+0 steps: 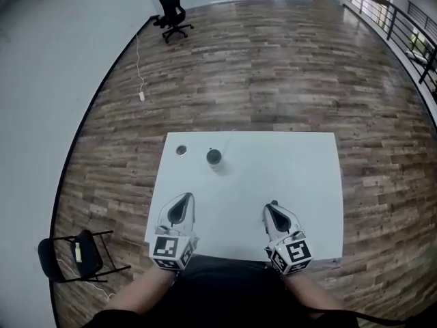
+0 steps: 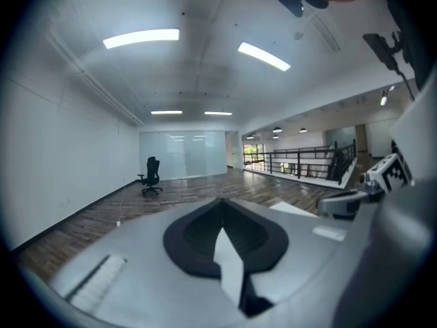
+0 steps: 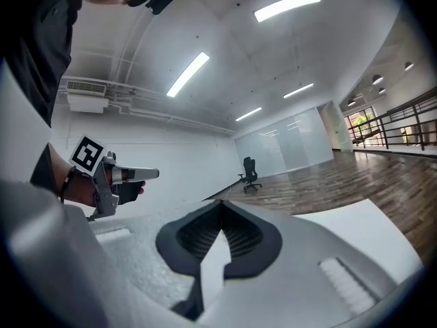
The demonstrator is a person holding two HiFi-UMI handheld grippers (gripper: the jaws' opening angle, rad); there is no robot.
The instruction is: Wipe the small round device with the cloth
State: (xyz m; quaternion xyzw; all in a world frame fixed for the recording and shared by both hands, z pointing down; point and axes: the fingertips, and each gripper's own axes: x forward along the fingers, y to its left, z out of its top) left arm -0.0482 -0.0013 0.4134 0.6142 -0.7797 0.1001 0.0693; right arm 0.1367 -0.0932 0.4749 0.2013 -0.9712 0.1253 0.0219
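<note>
At the near edge of the white table [image 1: 307, 183], the left gripper [image 1: 186, 198] and the right gripper [image 1: 274, 205] are held well apart, each with its jaws clenched together on nothing. Farther off, toward the table's far left, stands the small round device [image 1: 214, 157], with a smaller grey disc [image 1: 181, 150] near its left. Far beyond, a black office chair [image 1: 171, 12] stands on the wood floor [image 1: 287, 67].

I have the head camera high over the white table [image 1: 273, 176], facing steeply down, with the left gripper [image 1: 184, 198] and right gripper [image 1: 273, 206] at the table's near edge. Each gripper camera sits close behind its own jaws, looking out across the room and tipped slightly upward. All three views share the black office chair [image 1: 171, 14], and each gripper view catches the other gripper at its side.
</note>
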